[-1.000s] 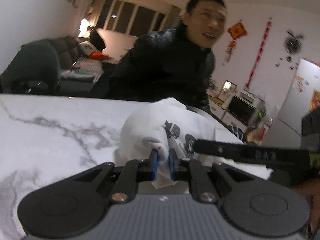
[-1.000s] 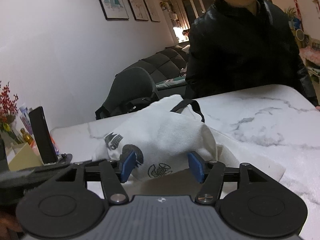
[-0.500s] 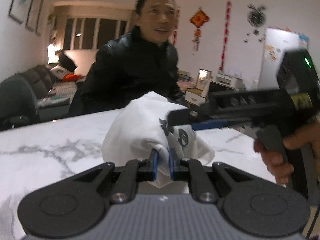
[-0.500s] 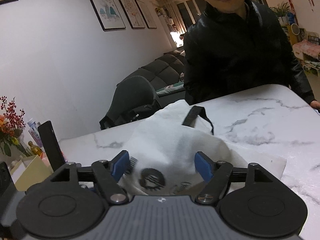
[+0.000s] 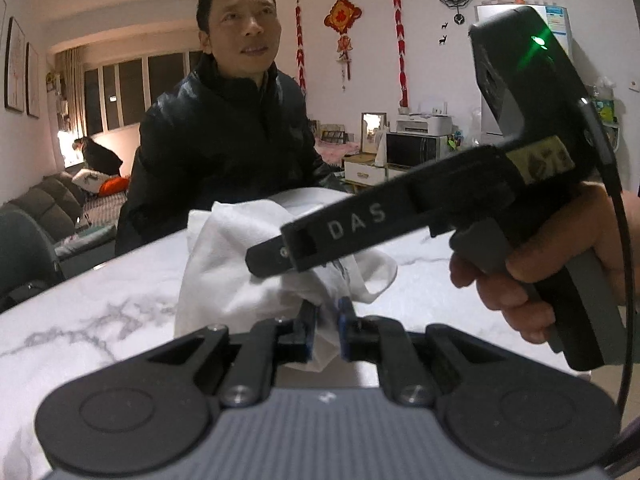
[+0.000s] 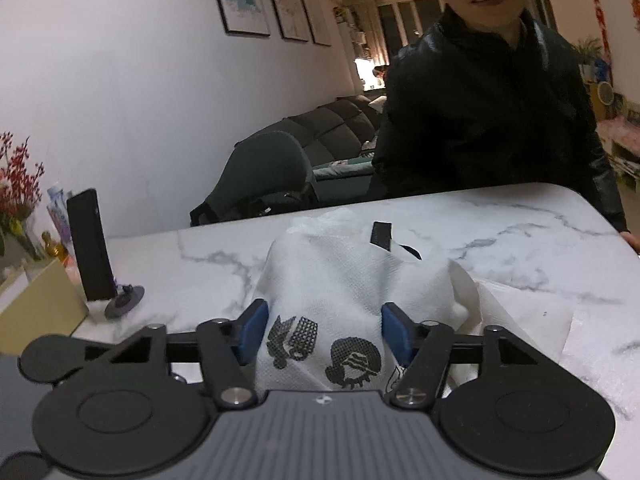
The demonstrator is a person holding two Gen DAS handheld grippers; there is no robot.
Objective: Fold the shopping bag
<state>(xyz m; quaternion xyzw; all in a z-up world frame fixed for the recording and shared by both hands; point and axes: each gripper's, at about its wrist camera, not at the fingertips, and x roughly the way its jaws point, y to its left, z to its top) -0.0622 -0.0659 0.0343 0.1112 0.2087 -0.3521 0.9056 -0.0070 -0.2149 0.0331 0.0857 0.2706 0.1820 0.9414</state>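
A white fabric shopping bag (image 5: 240, 264) with black printed figures and a black strap (image 6: 382, 236) lies bunched on the marble table (image 5: 80, 344). My left gripper (image 5: 325, 326) is shut on a fold of the bag near its lower edge. The right gripper (image 5: 268, 258) reaches across the left wrist view from the right, held by a hand (image 5: 560, 256). In the right wrist view the right gripper (image 6: 325, 330) stands open, its blue pads (image 6: 253, 330) on either side of the bag (image 6: 332, 292), which bulges between them.
A person in a black jacket (image 6: 488, 120) sits at the table's far side. A phone on a stand (image 6: 90, 252), a box (image 6: 36, 308) and red flowers (image 6: 18, 184) are at the left. A grey chair (image 6: 264, 172) stands behind the table.
The right gripper has come lower and closer over the bag, which now fills the gap between its open fingers. The left gripper keeps its hold and has swung its view rightward.
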